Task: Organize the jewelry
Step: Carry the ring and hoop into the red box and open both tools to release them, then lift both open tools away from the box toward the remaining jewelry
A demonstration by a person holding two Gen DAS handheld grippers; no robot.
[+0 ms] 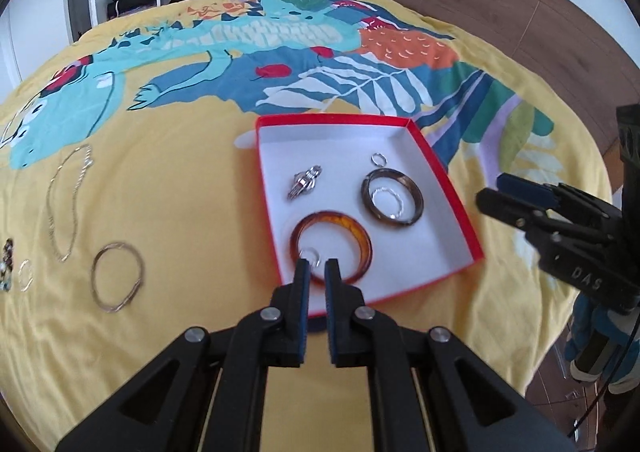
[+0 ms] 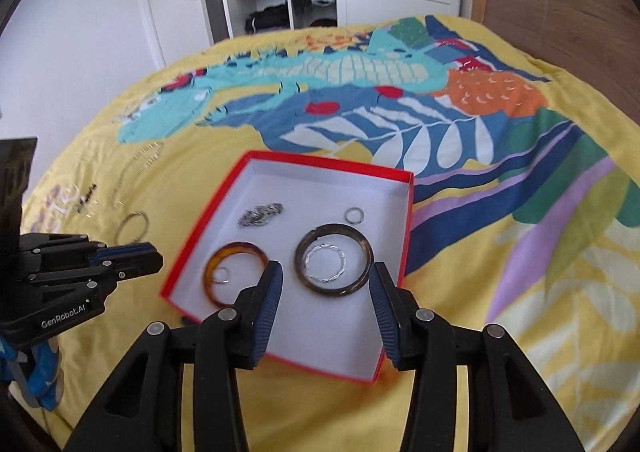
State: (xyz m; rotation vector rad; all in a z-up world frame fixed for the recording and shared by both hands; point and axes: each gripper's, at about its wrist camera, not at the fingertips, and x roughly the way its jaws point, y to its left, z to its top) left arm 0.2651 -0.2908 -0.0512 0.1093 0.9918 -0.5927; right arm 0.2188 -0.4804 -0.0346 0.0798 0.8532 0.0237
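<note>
Jewelry lies partly inside a red box (image 1: pixel 436 168) with a white floor, which sits on a bed under a yellow bedspread (image 1: pixel 180 192) printed with a large turquoise creature. Inside the box, an amber bangle (image 1: pixel 362 238) rests at the near edge with a small silver ring (image 1: pixel 310 254) lying within its circle. A dark brown bangle (image 1: pixel 416 196) lies beside it toward the right wall, with a twisted silver ring (image 1: pixel 386 202) inside it. Just beyond the brown bangle is another small ring (image 1: pixel 378 159), and a silver charm cluster (image 1: pixel 305 182) lies near the middle of the box.

Left of the box, on the bedspread, lie a thin wire bangle (image 1: pixel 118 276), a fine chain (image 1: pixel 66 204), a small hoop (image 1: pixel 26 274) and a beaded piece (image 1: pixel 7 264) at the far left edge.

The left gripper (image 1: pixel 316 272) hangs over the near edge of the box, above the amber bangle, its jaws drawn narrow with nothing between them. The right gripper (image 2: pixel 326 280) hangs over the near right part of the box, jaws moderately wide and empty, framing the brown bangle below.
</note>
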